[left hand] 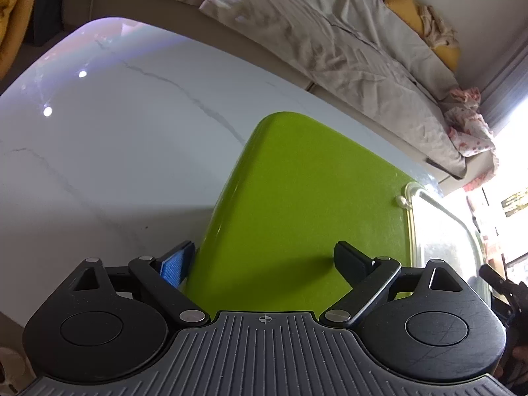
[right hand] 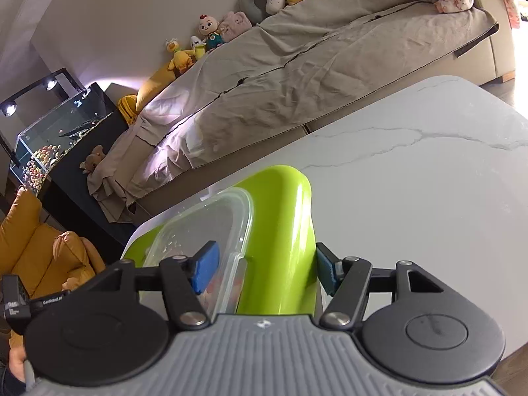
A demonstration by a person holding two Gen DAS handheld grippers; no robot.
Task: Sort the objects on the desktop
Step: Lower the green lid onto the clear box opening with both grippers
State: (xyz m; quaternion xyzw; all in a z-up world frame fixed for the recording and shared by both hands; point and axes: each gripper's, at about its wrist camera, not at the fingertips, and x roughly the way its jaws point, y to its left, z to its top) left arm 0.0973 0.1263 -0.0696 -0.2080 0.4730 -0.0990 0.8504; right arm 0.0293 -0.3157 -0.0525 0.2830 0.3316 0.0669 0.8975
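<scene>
1. Left gripper (left hand: 264, 265): jaws spread wide, nothing between the pads. It hangs over the near edge of the green tray (left hand: 297, 198), one pad just off the tray's left side above the tabletop (left hand: 115, 151), the other over the tray's surface. No contact can be confirmed.

2. Right gripper (right hand: 264, 270): jaws partly spread, straddling the raised right rim of the green tray. The left pad sits over the clear plastic container (right hand: 198, 227); the right pad stands just outside the rim. Whether either pad presses on the rim cannot be told, so no grip is recorded.

3. Task items: the clear container rests on the green tray, toward its right side as the left camera shows it. Something small and coloured shows through its wall; what it is cannot be made out. The tray lies on the white marbled tabletop, near the edge facing the sofa (right hand: 297, 82).

4. Surroundings: no loose objects appear on the visible tabletop.

5. Progress, as a judgement: the sorting looks largely done, with items seemingly gathered into the container. What remains appears to be handling the tray or container itself.
</scene>
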